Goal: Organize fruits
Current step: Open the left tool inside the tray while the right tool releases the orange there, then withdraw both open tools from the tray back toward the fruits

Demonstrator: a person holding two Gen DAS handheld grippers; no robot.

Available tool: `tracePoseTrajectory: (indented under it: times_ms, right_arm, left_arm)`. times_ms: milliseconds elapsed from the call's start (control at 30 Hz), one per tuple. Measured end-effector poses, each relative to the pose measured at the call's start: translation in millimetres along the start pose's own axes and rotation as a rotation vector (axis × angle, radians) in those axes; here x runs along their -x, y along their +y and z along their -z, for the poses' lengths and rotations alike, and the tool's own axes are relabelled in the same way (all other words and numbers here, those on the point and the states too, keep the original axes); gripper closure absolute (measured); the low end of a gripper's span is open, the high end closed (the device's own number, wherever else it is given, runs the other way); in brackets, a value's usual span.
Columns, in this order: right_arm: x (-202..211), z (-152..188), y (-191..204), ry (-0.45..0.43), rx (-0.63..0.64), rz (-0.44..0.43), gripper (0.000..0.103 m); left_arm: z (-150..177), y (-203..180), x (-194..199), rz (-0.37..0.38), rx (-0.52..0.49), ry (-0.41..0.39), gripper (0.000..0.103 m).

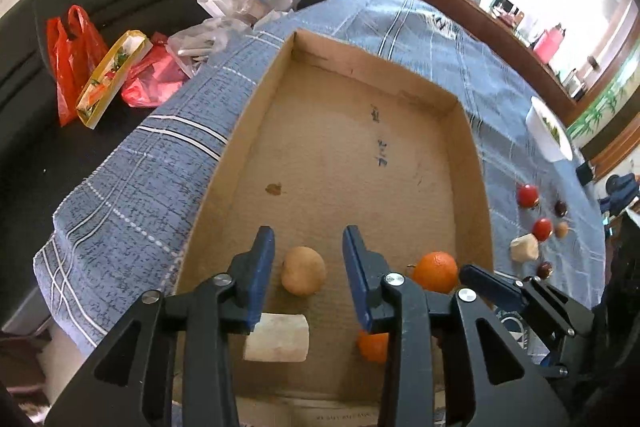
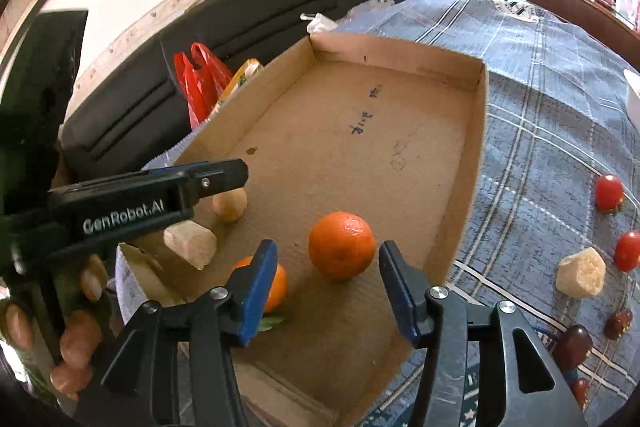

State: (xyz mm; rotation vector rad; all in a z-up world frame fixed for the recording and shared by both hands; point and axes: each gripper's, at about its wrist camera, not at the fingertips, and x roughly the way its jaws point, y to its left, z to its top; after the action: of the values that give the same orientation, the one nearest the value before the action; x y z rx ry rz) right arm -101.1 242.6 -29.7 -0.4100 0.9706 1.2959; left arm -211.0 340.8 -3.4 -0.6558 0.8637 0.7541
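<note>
A shallow cardboard box (image 1: 472, 163) (image 2: 476, 131) lies on a blue plaid tablecloth. Inside it near the front are a tan round fruit (image 1: 303, 270) (image 2: 229, 206), a pale cut chunk (image 1: 276, 343) (image 2: 190, 243), and two oranges (image 1: 436, 271) (image 1: 373, 346) (image 2: 341, 245) (image 2: 276, 285). My left gripper (image 1: 308, 259) is open, its fingers either side of the tan fruit, apart from it. My right gripper (image 2: 328, 279) is open just in front of the larger orange, apart from it. The left gripper also shows in the right wrist view (image 2: 208, 183).
On the cloth right of the box lie two cherry tomatoes (image 2: 609, 191) (image 2: 627, 250), another pale chunk (image 2: 581, 275), dark dates (image 2: 618, 323) and a white bowl (image 1: 548, 133). A black sofa with red plastic bags (image 1: 76, 55) stands beyond the table's left edge.
</note>
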Motion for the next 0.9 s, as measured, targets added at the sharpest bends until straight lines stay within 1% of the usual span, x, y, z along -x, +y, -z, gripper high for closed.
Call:
tracePoseTrajectory:
  times_ms: [167, 333, 500, 633, 767, 900]
  right_arm:
    - [29.5, 9.6, -5.6, -0.051, -0.017, -0.015, 0.049]
    - [66.1, 27.9, -24.0, -0.108, -0.066, -0.012, 0.049]
    - [101.6, 54.8, -58.8, -0.160, -0.152, 0.044, 0.048]
    - [119.4, 71.3, -88.0, -0.176, -0.213, 0.096, 0.048]
    - [135.8, 91.0, -115.9, -0.196, -0.272, 0.132, 0.048]
    - [147.9, 105.0, -137.3, -0.208, -0.309, 0.175, 0.048]
  left_arm:
    - [2.4, -5.7, 14.5, 0.011, 0.007, -0.026, 0.070]
    - [13.5, -38.0, 29.5, 0.039, -0.066, -0.053, 0.070]
    - [29.4, -80.8, 36.2, 0.088, -0.160, -0.052, 0.070]
    - [44.2, -111.0, 37.8, 0.113, -0.227, -0.042, 0.070]
    - [56.3, -134.0, 36.2, 0.138, -0.272, -0.019, 0.070]
    - [68.2, -152.3, 37.5, 0.142, -0.312, -0.013, 0.070]
